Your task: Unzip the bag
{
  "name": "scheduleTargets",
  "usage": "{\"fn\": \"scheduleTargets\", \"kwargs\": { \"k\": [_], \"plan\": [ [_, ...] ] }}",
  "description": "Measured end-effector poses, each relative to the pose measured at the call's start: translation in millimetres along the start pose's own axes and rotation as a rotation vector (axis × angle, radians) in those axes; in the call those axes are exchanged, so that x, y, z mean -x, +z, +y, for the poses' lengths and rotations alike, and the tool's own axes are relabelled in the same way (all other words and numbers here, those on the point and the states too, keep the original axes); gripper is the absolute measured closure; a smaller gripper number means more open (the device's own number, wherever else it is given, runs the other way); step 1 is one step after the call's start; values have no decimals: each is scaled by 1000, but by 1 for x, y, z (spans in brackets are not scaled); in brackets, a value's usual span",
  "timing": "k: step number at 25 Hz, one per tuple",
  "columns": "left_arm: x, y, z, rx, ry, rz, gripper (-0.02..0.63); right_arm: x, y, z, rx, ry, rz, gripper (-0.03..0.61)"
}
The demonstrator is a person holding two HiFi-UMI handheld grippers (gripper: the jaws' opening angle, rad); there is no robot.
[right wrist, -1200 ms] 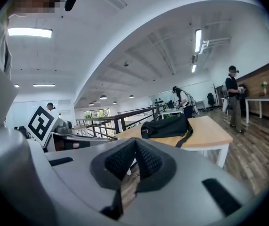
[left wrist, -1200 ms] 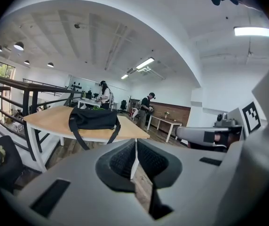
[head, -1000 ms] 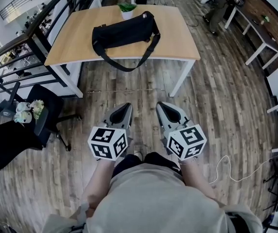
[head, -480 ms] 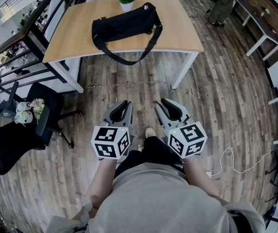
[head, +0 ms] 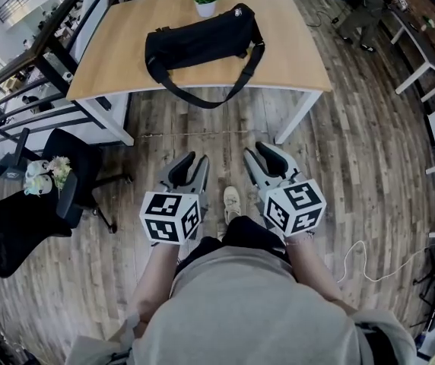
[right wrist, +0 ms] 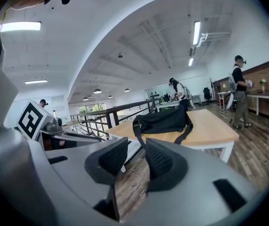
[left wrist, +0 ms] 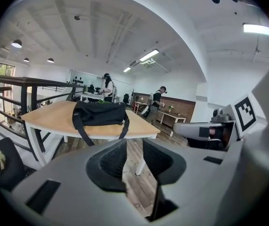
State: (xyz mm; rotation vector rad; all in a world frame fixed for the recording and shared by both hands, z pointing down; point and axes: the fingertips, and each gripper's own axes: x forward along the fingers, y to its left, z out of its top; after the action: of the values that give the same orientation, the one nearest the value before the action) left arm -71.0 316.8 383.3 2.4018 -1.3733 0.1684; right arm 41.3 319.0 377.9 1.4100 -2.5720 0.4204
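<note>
My left gripper [head: 195,163] hung over the wood floor [head: 369,166], jaws apart with nothing between them, well short of the wooden table [head: 119,59]. On that table ahead lay the black duffel bag [head: 202,42], its strap [head: 202,105] looping over the near edge and a small potted plant [head: 206,0] just behind it. My right gripper [head: 258,153] had just been opening its jaws, which stood parted around nothing.

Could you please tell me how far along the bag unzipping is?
Nothing looks done: the black bag lies untouched on the table. In hand: the left gripper and right gripper, both empty, are short of the table; the right's jaws have just been opening. Remaining: reach the bag, unzip it.
</note>
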Motion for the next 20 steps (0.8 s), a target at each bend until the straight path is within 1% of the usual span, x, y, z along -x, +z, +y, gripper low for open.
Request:
{"fn": "scheduleTargets", "kwargs": {
  "k": [5,12,16,20],
  "plan": [
    [-42,28,20,-29,23,5,515,-37,30,-41,11,2,-23,459],
    [-107,61,42,-13,60,-16,514,-89,57,-85,27,53,-15,457],
    [-139,68,46,-12,52,-8,514,-110,65,-105,30,70,-12,457],
    [-160,65,45,4,52,16,514,-121,64,-121,21,77,10,457]
  ]
}}
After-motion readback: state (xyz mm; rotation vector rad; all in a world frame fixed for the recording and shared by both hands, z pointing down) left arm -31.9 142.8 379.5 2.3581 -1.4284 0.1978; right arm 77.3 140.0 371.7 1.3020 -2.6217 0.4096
